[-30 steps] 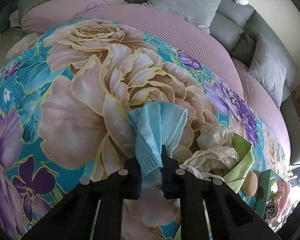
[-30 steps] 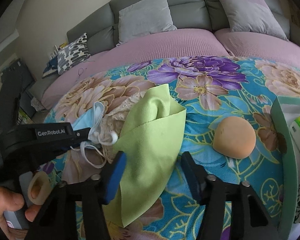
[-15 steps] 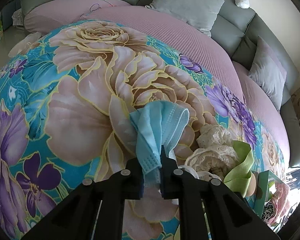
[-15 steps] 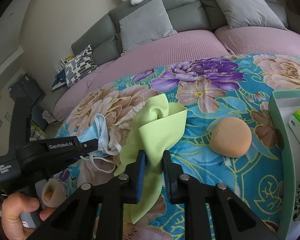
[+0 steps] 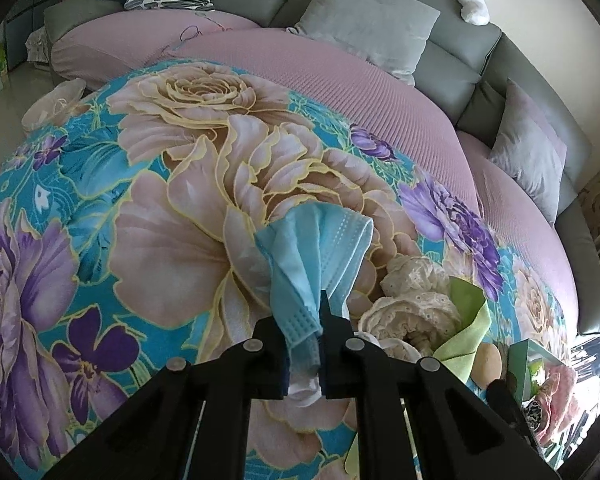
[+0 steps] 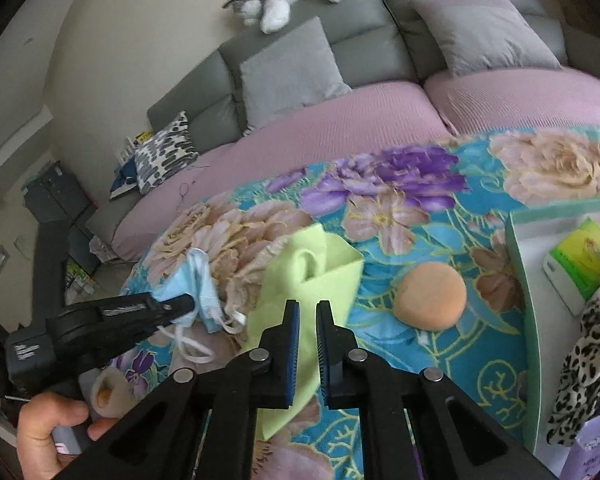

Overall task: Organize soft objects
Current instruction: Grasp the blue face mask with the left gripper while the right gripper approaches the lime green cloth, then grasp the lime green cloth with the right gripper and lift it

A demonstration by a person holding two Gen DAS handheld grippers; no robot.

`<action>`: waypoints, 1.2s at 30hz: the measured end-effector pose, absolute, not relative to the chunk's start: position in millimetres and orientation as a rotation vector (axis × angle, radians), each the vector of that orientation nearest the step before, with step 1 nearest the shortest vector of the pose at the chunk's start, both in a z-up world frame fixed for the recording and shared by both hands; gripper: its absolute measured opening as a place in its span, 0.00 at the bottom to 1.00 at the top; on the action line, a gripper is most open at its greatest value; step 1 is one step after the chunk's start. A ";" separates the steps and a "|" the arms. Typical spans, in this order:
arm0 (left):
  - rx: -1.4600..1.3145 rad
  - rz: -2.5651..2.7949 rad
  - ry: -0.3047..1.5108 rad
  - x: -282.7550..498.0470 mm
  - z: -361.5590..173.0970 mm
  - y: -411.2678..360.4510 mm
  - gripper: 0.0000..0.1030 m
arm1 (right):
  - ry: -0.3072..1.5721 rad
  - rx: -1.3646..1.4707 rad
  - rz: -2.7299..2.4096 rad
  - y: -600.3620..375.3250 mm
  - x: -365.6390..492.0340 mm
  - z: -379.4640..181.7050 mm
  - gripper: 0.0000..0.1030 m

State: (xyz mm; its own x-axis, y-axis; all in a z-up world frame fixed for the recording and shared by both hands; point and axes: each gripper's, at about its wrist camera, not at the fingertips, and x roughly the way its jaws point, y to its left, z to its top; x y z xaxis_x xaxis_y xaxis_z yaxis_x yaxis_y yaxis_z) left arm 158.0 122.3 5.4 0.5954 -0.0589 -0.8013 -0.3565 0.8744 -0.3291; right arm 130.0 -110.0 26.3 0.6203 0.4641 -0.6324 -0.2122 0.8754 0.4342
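left tool (image 5: 322, 320): clenched on the blue face mask (image 5: 316, 256), which bunches up between its fingers and hangs clear above the floral cover (image 5: 160, 240).
right tool (image 6: 308, 344): fingers drawn in tight, the green cloth (image 6: 320, 280) pinched between the blue pads, its folded top standing up beyond the tips, its tail trailing on the cover.

step in hand, as you should run it: you hold one soft item per tool. lift the cloth straight up until its tail leaves the cover, so it does not drag the lace piece along. keep both grips firm; thin fabric slips. the green tray (image 6: 524, 280) at your right looks the likely destination, already holding a small box (image 6: 576, 264) and a leopard-print item (image 6: 584, 360).

nearby items:
- cream lace piece (image 5: 412, 312), touching the cloth, just beside the mask.
- mask ear loops (image 6: 188, 344), dangling loose under the left tool; these may snag.
- peach sponge ball (image 6: 430, 296), on the cover between cloth and tray, in the cloth's path.
- grey sofa cushions (image 6: 292, 72), plush toy (image 6: 284, 0), well apart.
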 end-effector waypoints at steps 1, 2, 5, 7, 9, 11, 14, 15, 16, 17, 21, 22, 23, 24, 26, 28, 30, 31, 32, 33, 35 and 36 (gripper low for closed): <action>-0.488 0.183 0.925 156.9 6.2 121.9 0.10 | 0.820 0.335 0.387 -111.0 130.6 24.5 0.09; -0.482 0.185 0.927 155.5 6.5 121.5 0.10 | 0.828 0.333 0.383 -110.8 131.4 23.4 0.10; -0.480 0.189 0.933 151.3 6.0 122.6 0.10 | 0.836 0.321 0.391 -108.5 132.0 22.8 0.13; -0.477 0.194 0.929 146.9 7.5 124.4 0.10 | 0.838 0.300 0.393 -104.4 131.5 22.7 0.13; -0.476 0.196 0.925 142.6 9.1 126.2 0.10 | 0.846 0.282 0.393 -100.9 131.9 21.2 0.13; -0.481 0.198 0.920 137.9 10.3 128.5 0.10 | 0.855 0.268 0.396 -97.9 131.5 20.1 0.13; -0.485 0.205 0.912 132.8 13.1 132.0 0.10 | 0.861 0.240 0.390 -93.8 130.6 19.2 0.13; -0.485 0.208 0.907 131.9 14.3 132.9 0.10 | 0.864 0.226 0.383 -92.4 130.4 18.9 0.14; -0.487 0.210 0.902 130.7 15.7 133.7 0.10 | 0.867 0.217 0.382 -91.7 130.2 18.2 0.19; -0.488 0.210 0.898 130.1 16.7 134.0 0.10 | 0.872 0.209 0.382 -90.6 130.1 17.6 0.23; -0.490 0.205 0.902 130.5 16.1 133.3 0.10 | 0.885 0.178 0.368 -87.2 129.5 14.0 0.42; -0.492 0.205 0.905 130.8 15.4 133.3 0.10 | 0.888 0.177 0.366 -87.1 129.2 13.5 0.42; -0.493 0.206 0.906 130.7 15.0 133.4 0.10 | 0.890 0.179 0.365 -87.5 129.4 12.5 0.43; -0.496 0.207 0.907 130.8 14.7 133.9 0.10 | 0.892 0.182 0.364 -87.8 129.6 11.8 0.47; -0.496 0.209 0.907 130.3 14.7 134.5 0.10 | 0.907 0.178 0.359 -88.2 130.3 9.4 0.51; -0.498 0.209 0.909 130.0 14.3 135.2 0.10 | 0.923 0.169 0.362 -87.2 130.0 7.4 0.51; -0.498 0.210 0.913 130.3 13.5 134.9 0.10 | 0.949 0.175 0.397 -85.2 128.7 5.3 0.51; -0.498 0.210 0.914 130.4 13.2 134.6 0.10 | 0.962 0.174 0.415 -83.5 127.9 4.4 0.51; -0.499 0.209 0.915 130.4 13.0 134.6 0.10 | 0.970 0.171 0.428 -81.6 126.5 3.3 0.51; -0.499 0.208 0.915 130.4 12.9 134.6 0.10 | 0.979 0.166 0.436 -79.8 125.8 1.9 0.51; -0.499 0.209 0.916 130.4 13.0 134.5 0.10 | 1.006 0.166 0.458 -76.1 124.8 -2.7 0.51; -0.500 0.210 0.916 130.5 12.8 134.4 0.10 | 1.016 0.174 0.464 -75.2 124.3 -5.1 0.52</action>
State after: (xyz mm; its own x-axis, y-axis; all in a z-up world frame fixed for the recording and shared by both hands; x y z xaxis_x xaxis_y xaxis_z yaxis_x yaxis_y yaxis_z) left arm 130.5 134.4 12.8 0.5985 -0.0360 -0.8003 -0.3805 0.8663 -0.3236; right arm 124.3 -75.2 -5.1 0.4397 0.4508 -0.7768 -0.2919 0.8897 0.3512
